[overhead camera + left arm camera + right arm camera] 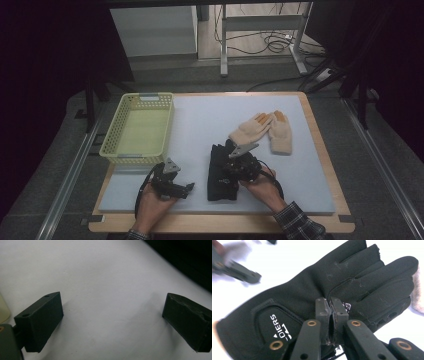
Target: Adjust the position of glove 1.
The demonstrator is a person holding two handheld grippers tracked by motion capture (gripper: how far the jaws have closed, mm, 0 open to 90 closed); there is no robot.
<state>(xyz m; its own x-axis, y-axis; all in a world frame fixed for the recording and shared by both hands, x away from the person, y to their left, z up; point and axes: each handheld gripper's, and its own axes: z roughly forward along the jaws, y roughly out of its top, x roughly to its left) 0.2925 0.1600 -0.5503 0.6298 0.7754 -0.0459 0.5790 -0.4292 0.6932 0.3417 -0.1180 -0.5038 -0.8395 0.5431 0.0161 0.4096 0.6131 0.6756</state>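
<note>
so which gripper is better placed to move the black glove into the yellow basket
Right. The right gripper is over the black fabric glove with its jaws pressed shut at the glove's surface. The left gripper is open above bare white mat, though nearer the yellow plastic basket.

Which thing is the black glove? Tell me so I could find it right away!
Look at the pale mat on the table, then at its front middle. The black glove lies there under the right gripper, whose jaws are pinched shut on it. It is dark with white letters, while the two gloves behind it are cream with orange fingertips.
</note>
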